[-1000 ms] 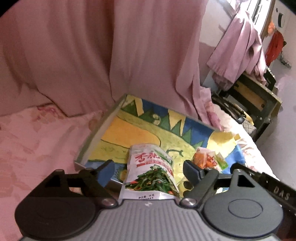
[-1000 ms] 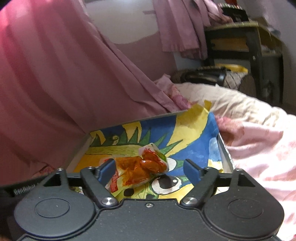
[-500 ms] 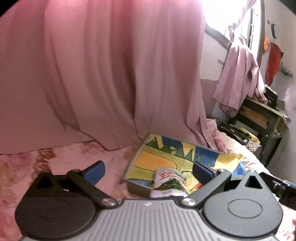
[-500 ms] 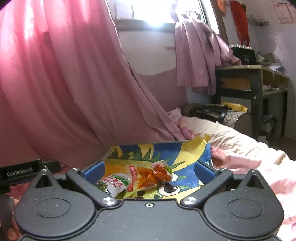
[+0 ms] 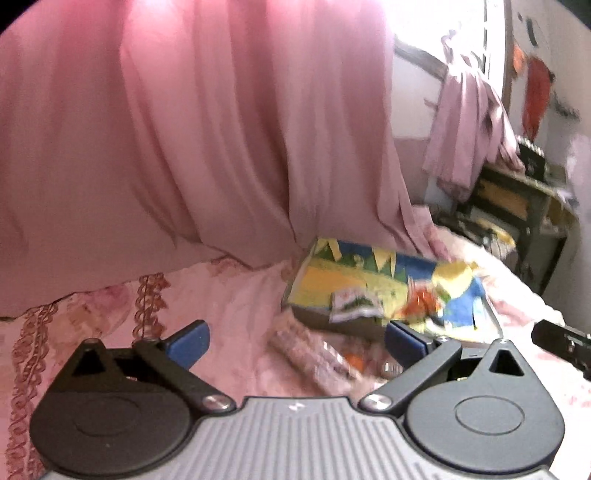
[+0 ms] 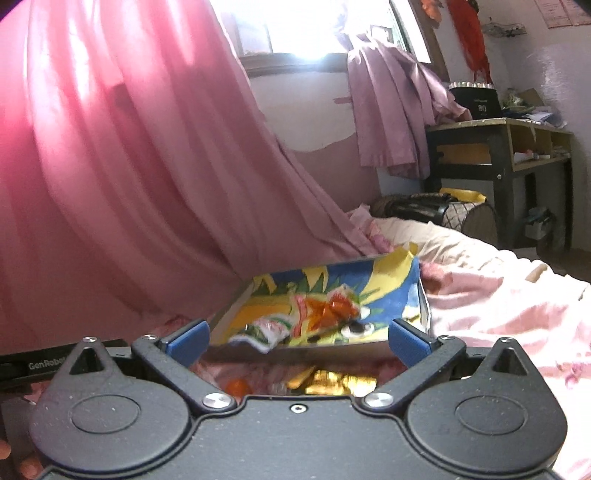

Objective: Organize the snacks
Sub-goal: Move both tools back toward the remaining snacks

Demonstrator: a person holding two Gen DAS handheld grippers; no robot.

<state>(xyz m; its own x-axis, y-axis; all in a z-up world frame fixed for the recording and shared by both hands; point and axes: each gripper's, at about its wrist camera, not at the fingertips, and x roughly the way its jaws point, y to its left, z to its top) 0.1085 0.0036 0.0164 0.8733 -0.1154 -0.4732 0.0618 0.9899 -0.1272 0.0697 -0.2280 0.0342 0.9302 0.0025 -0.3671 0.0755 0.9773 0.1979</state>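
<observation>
Left gripper [image 5: 295,345]: jaws spread wide, nothing between them, above the pink bedspread [image 5: 229,295]. Right gripper [image 6: 297,341]: jaws equally wide, holding nothing. Directly below it, gold-wrapped snacks [image 6: 332,382] and an orange piece [image 6: 236,387] lie on the bedding. Beyond both grippers sits the tray [image 6: 295,354] with its cartoon-print liner, containing a white-green snack packet [image 5: 354,304] and an orange snack packet [image 6: 325,308] side by side. A pink curtain [image 6: 129,166] hangs behind.

Bedroom in a home.
Pink floral bedspread [image 6: 491,295] under pink curtain [image 6: 129,166]; beyond the bed, dark desk [image 6: 498,147], clothes [image 6: 391,110] hung beside window [image 6: 314,29].
</observation>
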